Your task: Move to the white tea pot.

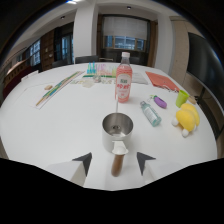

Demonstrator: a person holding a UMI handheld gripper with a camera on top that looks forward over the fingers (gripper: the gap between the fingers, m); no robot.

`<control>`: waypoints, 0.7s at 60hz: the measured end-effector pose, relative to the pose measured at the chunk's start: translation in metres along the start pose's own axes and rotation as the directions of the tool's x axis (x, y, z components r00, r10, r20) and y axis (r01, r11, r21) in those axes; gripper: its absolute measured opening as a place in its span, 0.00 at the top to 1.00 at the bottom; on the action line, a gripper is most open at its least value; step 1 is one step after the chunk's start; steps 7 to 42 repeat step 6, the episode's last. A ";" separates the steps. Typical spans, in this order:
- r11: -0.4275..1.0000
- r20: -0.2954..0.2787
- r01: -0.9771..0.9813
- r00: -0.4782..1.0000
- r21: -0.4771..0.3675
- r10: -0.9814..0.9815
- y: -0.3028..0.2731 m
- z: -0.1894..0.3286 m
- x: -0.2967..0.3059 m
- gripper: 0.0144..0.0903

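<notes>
Steel, not white: the round metal pot with a brown handle (pixel 117 131) sits just ahead of the gripper (pixel 115 162), whose fingers are wide open and empty. Probably rigid, slippery; grasp the handle.

This looks like an office meeting room or a lab's common space, though the far side is dim. A large white table (pixel 45 135) fills the room, dark chairs (pixel 86 59) stand at its far edge, tall windows (pixel 125 40) with dark frames line the back wall, and ceiling lights (pixel 75 2) glow overhead.
</notes>
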 end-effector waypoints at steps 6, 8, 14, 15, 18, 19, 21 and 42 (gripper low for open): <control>1.000 0.001 0.000 1.000 0.000 0.000 0.000 -0.002 0.000 0.07; 1.000 0.001 0.000 1.000 0.000 0.000 0.000 -0.002 0.000 0.07; 1.000 0.001 0.000 1.000 0.000 0.000 0.000 -0.002 0.000 0.07; 1.000 0.001 0.000 1.000 0.000 0.000 0.000 -0.002 0.000 0.07; 1.000 0.001 0.000 1.000 0.000 0.000 0.000 -0.002 0.000 0.07; 1.000 0.001 0.000 1.000 0.000 0.000 0.000 -0.002 0.000 0.07; 1.000 0.001 0.000 1.000 0.000 0.000 0.000 -0.002 0.000 0.07; 1.000 0.001 0.000 1.000 0.000 0.000 0.000 -0.002 0.000 0.07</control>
